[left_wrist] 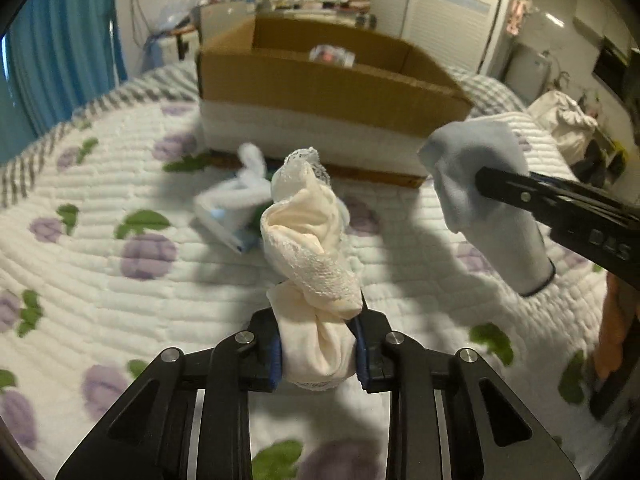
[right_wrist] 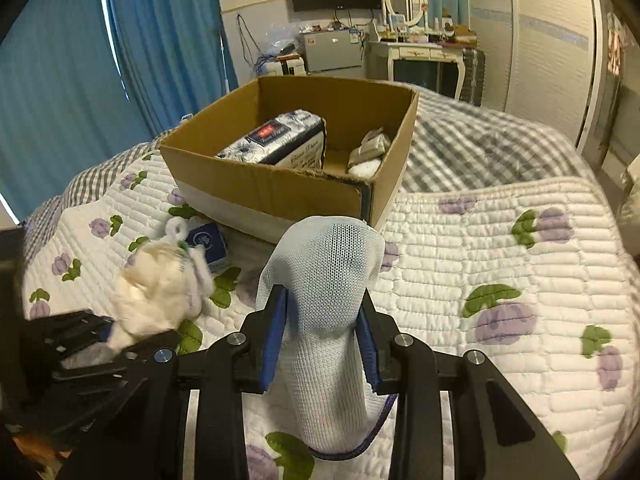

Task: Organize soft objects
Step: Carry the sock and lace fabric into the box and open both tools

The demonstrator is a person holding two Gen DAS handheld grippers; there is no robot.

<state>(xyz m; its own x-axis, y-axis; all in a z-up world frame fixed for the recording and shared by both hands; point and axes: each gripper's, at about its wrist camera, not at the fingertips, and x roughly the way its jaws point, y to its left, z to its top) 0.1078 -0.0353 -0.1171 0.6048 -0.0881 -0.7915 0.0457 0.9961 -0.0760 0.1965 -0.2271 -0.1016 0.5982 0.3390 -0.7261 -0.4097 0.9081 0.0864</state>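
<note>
The left gripper (left_wrist: 318,354) is squeezing a cream sock (left_wrist: 310,248) w/ a lacy edge, holding it up above the quilt (left_wrist: 120,280). The right gripper (right_wrist: 322,344) is pinching a light blue sock (right_wrist: 326,300), w/ its dark-trimmed opening hanging down & its closed end sticking up between the fingers. The cardboard box (right_wrist: 280,190) is sitting on the quilt ahead of both grippers. A tissue pack (right_wrist: 276,140) & some white soft things (right_wrist: 368,156) are lying inside it. Another white soft thing (left_wrist: 248,184) is lying just in front of the box, past the left gripper, next to a small blue pack (right_wrist: 208,242).
</note>
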